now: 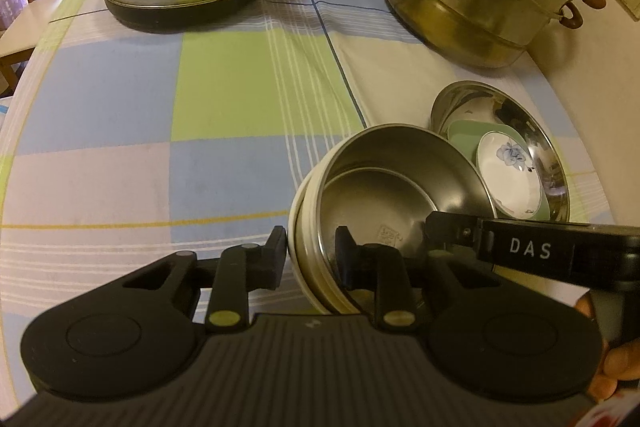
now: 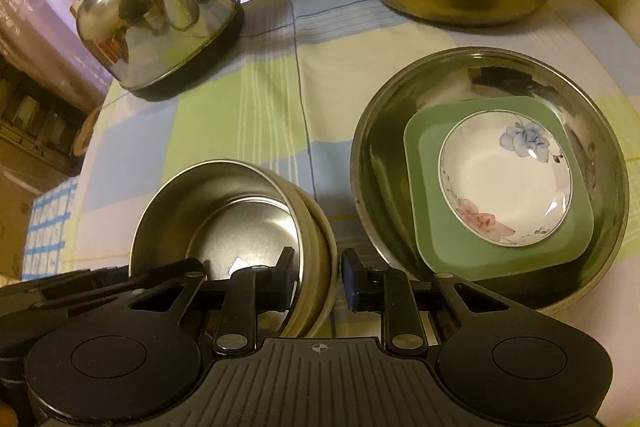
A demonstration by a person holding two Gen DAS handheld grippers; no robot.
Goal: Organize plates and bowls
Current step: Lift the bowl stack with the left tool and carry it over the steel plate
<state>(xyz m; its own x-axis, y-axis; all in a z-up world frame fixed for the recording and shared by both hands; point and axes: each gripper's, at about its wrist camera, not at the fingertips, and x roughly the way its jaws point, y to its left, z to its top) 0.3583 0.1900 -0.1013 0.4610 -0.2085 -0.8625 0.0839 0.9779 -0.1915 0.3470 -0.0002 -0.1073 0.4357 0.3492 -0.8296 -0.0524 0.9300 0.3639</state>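
Your left gripper [image 1: 312,255] and right gripper [image 2: 318,277] both pinch the steel bowl's [image 1: 384,195] rim, lettered "DAS". At two o'clock, the floral saucer [image 2: 506,183] lies on a green plate [image 2: 430,223].

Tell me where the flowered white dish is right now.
The flowered white dish lies on the green square plate inside the large steel basin, right of the steel bowl both grippers grasp.
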